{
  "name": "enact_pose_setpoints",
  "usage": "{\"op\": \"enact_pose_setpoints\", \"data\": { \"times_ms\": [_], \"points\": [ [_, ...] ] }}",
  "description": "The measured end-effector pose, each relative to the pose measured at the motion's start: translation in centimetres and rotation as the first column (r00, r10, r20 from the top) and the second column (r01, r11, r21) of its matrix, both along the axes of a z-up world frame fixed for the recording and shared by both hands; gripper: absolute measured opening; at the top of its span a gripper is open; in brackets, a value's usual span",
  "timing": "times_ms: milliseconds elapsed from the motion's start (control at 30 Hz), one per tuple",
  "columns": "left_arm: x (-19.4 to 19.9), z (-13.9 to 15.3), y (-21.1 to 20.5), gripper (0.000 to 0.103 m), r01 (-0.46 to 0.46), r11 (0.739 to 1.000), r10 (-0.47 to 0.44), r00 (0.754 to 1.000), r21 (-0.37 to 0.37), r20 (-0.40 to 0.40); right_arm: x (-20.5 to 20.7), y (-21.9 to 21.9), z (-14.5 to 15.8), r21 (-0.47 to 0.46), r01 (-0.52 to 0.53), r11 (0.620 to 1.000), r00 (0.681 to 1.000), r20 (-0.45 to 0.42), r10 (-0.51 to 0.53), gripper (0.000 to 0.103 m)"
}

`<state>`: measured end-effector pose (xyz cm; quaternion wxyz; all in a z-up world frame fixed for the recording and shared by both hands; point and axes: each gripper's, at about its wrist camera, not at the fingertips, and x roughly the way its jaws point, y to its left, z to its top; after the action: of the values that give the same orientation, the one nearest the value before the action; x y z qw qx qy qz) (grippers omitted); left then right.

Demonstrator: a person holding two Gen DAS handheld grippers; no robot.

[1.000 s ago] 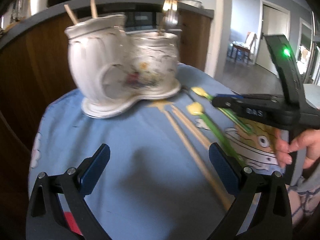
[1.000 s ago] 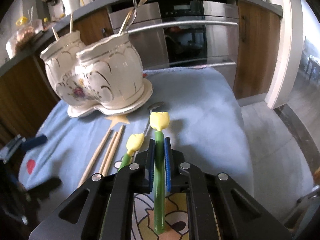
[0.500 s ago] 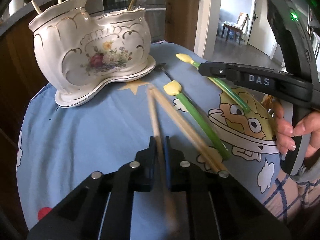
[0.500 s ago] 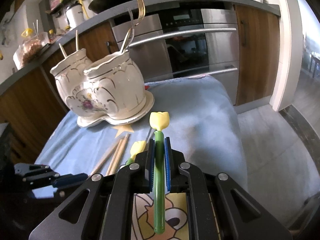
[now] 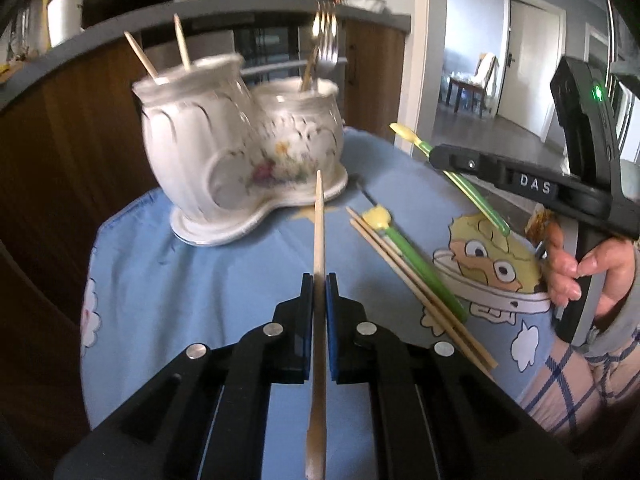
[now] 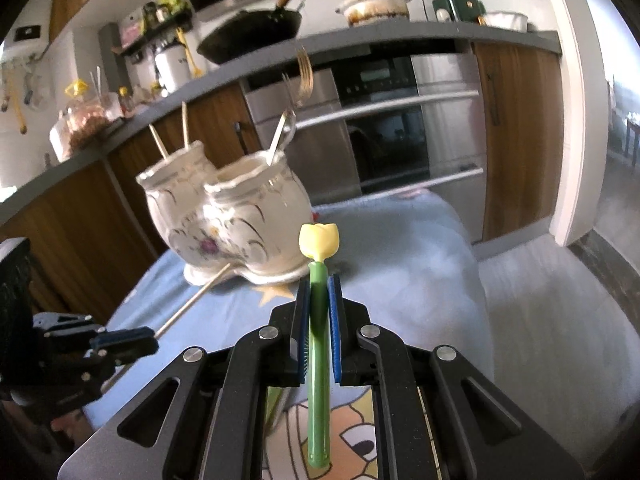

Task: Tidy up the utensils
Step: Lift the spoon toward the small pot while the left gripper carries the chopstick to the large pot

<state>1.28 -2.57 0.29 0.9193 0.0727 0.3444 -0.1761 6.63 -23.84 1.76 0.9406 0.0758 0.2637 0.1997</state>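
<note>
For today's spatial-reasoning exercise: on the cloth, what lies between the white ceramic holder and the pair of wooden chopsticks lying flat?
In the left wrist view, the single chopstick clamped in the left gripper crosses that stretch, between the ceramic holder and the flat chopsticks; otherwise only blue cloth.

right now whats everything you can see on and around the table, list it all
white ceramic double-pot utensil holder with floral print: one, white with gold trim, far side of the table
blue cartoon-print tablecloth: one, blue, covers the table
wooden chopsticks: two lying on the cloth; two more stand in the holder's left pot; one clamped in the left tool
metal forks: silver and gold, two or more, in the holder's right pot
green-handled utensils with yellow tulip-shaped ends: two, one lying beside the chopsticks, one in the right tool
black wok: one, on the grey counter behind
left tool: black with blue pads, shut on a chopstick
right tool: black with blue pads, shut on the green handle
hand: one, holding the right tool
</note>
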Motion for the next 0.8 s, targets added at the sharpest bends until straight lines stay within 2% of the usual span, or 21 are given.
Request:
{"op": "enact_pose_setpoints", "data": {
  "times_ms": [500,667,800],
  "points": [
    [-0.5,3.1,2.7,0.006,0.018,0.994,-0.002,0.989,-0.107,0.148,-1.8,1.2,2.7,0.052,-0.032,0.998,0.992,0.127,0.025,0.01],
    [-0.3,5.5,3.7,0.006,0.023,0.994,0.001,0.978,-0.11,0.21,-0.3,1.5,4.4,0.112,-0.066,0.991,0.992,0.117,0.053,0.01],
    [0.1,6.5,4.2,0.006,0.022,0.994,0.003,0.972,-0.104,0.236,0.7,2.0,5.5,0.109,-0.067,0.992,0.99,0.127,0.053,0.01]
  ]
}}
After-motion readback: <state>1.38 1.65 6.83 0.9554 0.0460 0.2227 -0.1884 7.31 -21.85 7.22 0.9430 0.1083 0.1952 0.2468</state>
